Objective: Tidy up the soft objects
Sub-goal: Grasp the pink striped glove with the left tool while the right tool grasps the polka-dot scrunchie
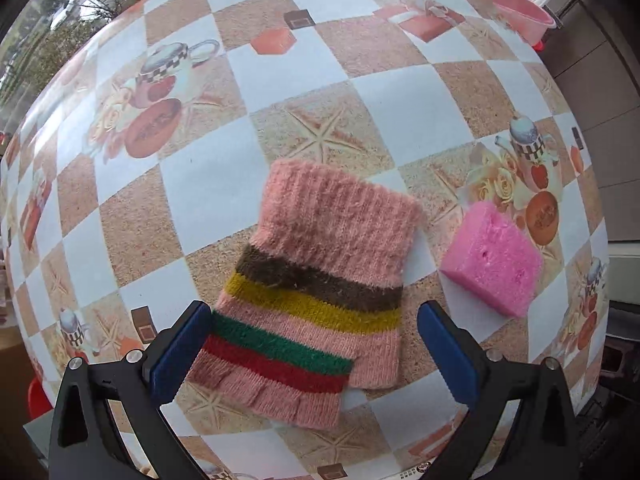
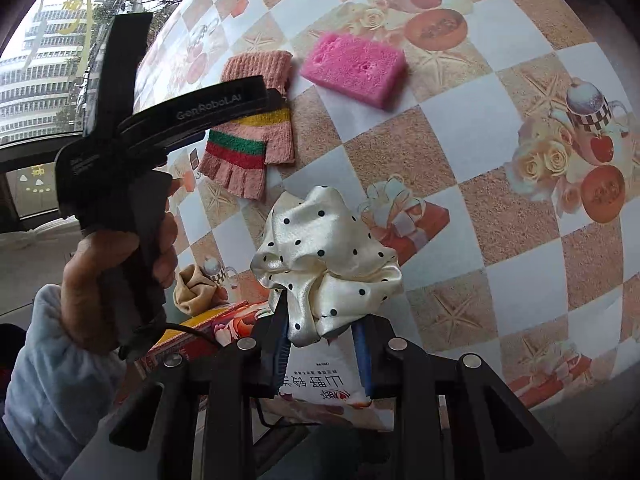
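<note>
My right jaws (image 2: 322,344) are clamped on the scrunchie (image 2: 326,256), cream satin with black dots, which bunches up above the pads and rides clear of the counter (image 2: 460,128). My left jaws (image 1: 314,354) stand wide apart, pointing straight down over the glove (image 1: 320,280), one pad at its striped finger end and the other just off its thumb side; neither pad touches the wool as far as I can see.

Taking the glove as my landmark: the sponge (image 1: 494,260) lies just beside it, off its cuff side, apart from it. A pink basin (image 1: 516,4) sits well beyond the glove's cuff, at the far edge of the counter. In the right view a tan cloth (image 2: 198,288) lies bunched near the glove's finger end, next to a printed box (image 2: 224,320), which is likely where the soft things are meant to go.

To do this step well, I judge the left jaws should sink until the pads flank the glove across its striped palm, then close on a good fold of wool, not just the fringe. The knit is limp, so a shallow pinch would let it sag and slip. I would keep the scrunchie held firmly and high, and steer the two hands apart so they do not cross over the glove.
</note>
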A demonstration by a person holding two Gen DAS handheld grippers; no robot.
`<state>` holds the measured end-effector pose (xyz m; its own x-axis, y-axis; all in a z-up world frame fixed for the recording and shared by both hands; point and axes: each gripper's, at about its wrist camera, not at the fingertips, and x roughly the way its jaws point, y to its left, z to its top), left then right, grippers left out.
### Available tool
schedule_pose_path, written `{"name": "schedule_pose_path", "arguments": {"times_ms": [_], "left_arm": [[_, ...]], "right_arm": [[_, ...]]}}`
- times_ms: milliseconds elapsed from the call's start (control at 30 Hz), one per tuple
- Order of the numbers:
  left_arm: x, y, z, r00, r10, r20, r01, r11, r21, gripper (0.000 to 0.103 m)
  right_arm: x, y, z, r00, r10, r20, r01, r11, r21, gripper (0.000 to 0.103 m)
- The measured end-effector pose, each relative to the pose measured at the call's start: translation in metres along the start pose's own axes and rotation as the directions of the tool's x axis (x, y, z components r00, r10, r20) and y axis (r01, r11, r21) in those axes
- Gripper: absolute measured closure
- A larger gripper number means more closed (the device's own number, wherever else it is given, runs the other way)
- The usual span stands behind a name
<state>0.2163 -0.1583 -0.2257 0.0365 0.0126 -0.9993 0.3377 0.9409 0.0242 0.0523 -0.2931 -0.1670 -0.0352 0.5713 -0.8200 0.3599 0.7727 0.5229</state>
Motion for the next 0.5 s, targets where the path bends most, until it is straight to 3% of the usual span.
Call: {"name": "schedule_pose_path", "arguments": {"times_ms": [100, 267, 333, 367, 400, 433, 500], "left_arm": [[0.015, 0.0, 0.001, 0.999, 0.02, -0.041, -0.02, 1.0, 0.002, 0.0], [0.011, 0.005, 0.002, 0.999, 0.023, -0.036, -0.024, 0.999, -0.023, 0.004], [0.006, -0.001, 0.002, 1.0, 0.013, -0.027, -0.014, 1.0, -0.023, 0.014], [0.001, -0.003, -0.001, 1.0, 0.01, -0.016, -0.01, 1.0, -0.014, 0.029], [-0.004, -0.006, -0.001, 1.0, 0.009, -0.006, -0.009, 1.0, -0.001, 0.056], [-0.008, -0.009, -0.002, 1.0, 0.008, -0.005, -0.008, 1.0, 0.019, 0.075], [-0.012, -0.012, -0.003, 0.999, -0.046, -0.026, 0.047, 0.998, 0.034, 0.081]], "right_arm": [[-0.003, 0.0, 0.0, 1.0, 0.008, 0.004, -0.008, 1.0, -0.005, 0.074], [-0.014, -0.002, 0.002, 1.0, -0.002, 0.031, 0.002, 1.0, -0.012, 0.074], [-0.017, -0.003, 0.002, 0.999, -0.011, 0.041, 0.012, 1.0, -0.01, 0.074], [-0.018, -0.003, 0.001, 0.999, -0.017, 0.049, 0.018, 1.0, -0.011, 0.074], [-0.02, -0.003, 0.001, 0.998, -0.024, 0.059, 0.024, 1.0, -0.011, 0.074], [-0.022, -0.004, 0.001, 0.997, -0.029, 0.067, 0.03, 0.999, -0.013, 0.074], [-0.026, -0.003, 0.0, 0.996, -0.039, 0.084, 0.041, 0.999, -0.015, 0.074]]}}
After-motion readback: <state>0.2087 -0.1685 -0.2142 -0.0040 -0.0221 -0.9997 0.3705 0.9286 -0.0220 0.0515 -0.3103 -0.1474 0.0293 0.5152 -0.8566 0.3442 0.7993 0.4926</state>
